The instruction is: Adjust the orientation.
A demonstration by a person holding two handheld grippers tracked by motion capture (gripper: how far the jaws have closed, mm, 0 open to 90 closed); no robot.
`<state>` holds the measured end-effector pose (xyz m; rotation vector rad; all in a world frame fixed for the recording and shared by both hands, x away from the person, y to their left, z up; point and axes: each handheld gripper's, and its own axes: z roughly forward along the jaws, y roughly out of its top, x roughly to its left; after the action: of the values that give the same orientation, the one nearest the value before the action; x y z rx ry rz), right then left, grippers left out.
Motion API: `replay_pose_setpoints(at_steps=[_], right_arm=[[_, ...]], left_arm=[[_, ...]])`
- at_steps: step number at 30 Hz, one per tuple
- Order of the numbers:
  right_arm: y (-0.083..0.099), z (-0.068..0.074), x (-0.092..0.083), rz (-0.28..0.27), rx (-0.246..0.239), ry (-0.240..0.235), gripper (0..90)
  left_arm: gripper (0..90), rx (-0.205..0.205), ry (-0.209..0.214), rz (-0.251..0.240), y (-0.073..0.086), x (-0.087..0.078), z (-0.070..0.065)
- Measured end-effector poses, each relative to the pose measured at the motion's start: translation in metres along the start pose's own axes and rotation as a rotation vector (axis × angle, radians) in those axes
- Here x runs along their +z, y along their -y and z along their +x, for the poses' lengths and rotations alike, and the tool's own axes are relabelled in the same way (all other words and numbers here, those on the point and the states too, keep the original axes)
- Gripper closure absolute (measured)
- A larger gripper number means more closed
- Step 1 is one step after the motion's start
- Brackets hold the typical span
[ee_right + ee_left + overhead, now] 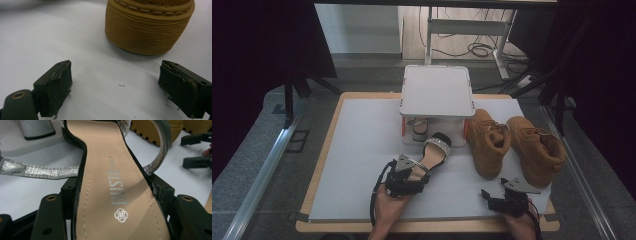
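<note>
The left gripper (412, 175) is clamped on a sandal (430, 155), its two black jaws pressing against the edges of the tan insole (112, 185) on either side, as the left gripper view shows; the printed maker's mark runs along the insole between them. The sandal has a black sole edge, a silver strap (37, 171) trailing off to one side and a silver band (438, 145) across its far part. In the high view the sandal lies on the white table top (357, 150) in front of the person's left hand (388, 202), pointing away and to the right, with its far end close to the foot of a white stand (437, 92) at the back of the table. Under that stand's flat top sits a second sandal (418, 126), only partly visible. The right gripper (492, 195) rests low at the near right of the table with its jaws spread wide and nothing between them; the right gripper view shows bare white surface in the gap, and just beyond it the rounded toe of a tan boot (150, 27). Two tan boots (489, 142) (537, 147) stand side by side to the right of the stand, the nearer-left one just beside the sandal's far end but apart from it.
</note>
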<state>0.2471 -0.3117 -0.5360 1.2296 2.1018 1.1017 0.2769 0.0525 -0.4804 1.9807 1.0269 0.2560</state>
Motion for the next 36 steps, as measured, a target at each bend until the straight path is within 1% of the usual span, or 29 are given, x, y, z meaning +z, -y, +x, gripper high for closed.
replay_pose_setpoints(at_steps=[7,14,17,21,27,33,36], right_arm=[[0.0,0.0,0.0,0.0,0.001,-0.001,11.5],[0.0,0.0,0.0,0.001,0.003,-0.001,11.5],[0.0,0.0,0.0,0.0,0.002,-0.001,11.5],[0.0,0.0,0.0,0.0,0.003,-0.001,11.4],[0.0,0.0,0.0,0.0,0.003,-0.001,11.5],[0.0,0.0,0.0,0.0,0.003,-0.002,11.5],[0.0,0.0,0.0,0.0,0.004,-0.002,11.5]], left_arm=[[38.8,-0.018,-0.008,-0.015,-0.011,0.012,0.003],[38.7,-0.027,-0.026,-0.023,-0.022,0.025,0.002],[38.7,-0.037,-0.027,-0.03,-0.027,0.031,0.002],[38.7,-0.055,-0.036,-0.044,-0.031,0.039,0.003],[38.7,-0.064,-0.043,-0.051,-0.038,0.05,0.004],[38.7,-0.077,-0.06,-0.054,-0.044,0.062,0.005],[38.7,-0.097,-0.064,-0.067,-0.047,0.068,0.007]])
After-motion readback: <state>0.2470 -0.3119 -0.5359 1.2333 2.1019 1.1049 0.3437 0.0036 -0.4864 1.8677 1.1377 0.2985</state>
